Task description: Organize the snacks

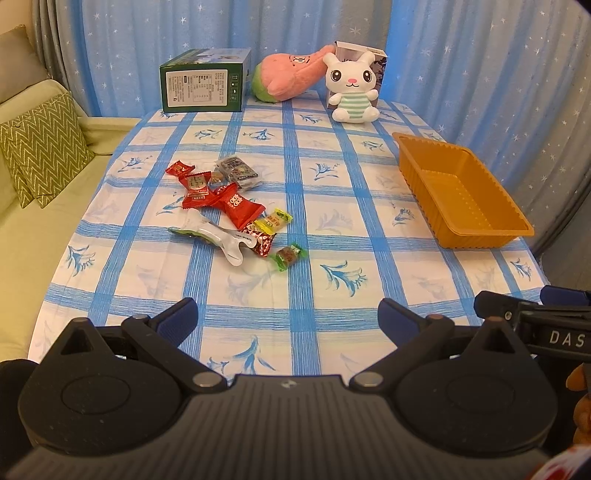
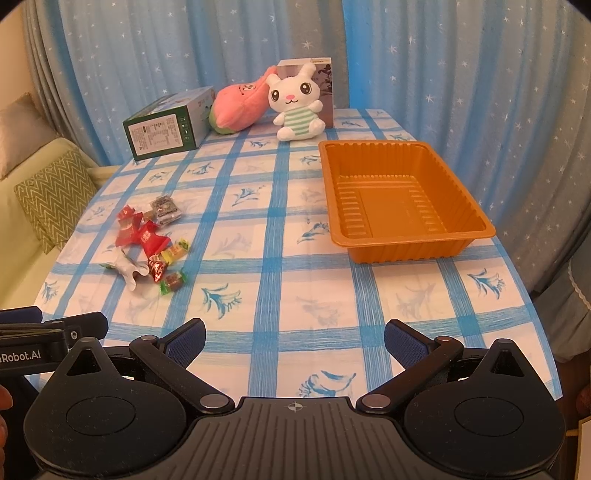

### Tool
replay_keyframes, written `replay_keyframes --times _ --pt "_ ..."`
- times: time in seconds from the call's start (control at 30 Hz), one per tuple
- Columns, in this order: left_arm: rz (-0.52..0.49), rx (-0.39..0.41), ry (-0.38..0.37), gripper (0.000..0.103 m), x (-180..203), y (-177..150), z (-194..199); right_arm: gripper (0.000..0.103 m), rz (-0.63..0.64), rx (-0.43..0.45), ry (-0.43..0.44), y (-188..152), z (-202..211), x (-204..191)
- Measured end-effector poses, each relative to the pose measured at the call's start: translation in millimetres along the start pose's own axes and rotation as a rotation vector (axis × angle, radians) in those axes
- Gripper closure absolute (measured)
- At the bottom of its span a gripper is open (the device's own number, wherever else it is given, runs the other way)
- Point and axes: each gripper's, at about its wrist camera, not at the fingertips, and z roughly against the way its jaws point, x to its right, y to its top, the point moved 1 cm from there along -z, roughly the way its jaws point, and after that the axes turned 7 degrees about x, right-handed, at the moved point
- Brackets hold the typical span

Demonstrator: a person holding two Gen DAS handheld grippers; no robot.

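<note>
Blue-checked tablecloth [image 2: 273,258], starry blue curtain [image 2: 443,74] behind, cushioned sofa [image 1: 44,155] left

Blue curtains [image 1: 229,26] sprinkled with small white stars hang across the whole back of the room, with a grey curtain panel [image 2: 546,155] (same star print) at the right. A table [image 1: 317,314] under a blue-and-white checked cloth with flower motifs fills the middle. At left stands a pale green sofa [image 1: 33,236] bearing a zigzag-patterned cushion [image 1: 40,147].
</note>
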Motion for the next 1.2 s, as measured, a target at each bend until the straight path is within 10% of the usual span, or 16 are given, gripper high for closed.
replay_keyframes --times 1.2 --pt "0.001 -0.003 -0.003 0.0 3.3 -1.0 3.3 0.0 -0.003 -0.001 -0.003 -0.7 0.1 -0.1"
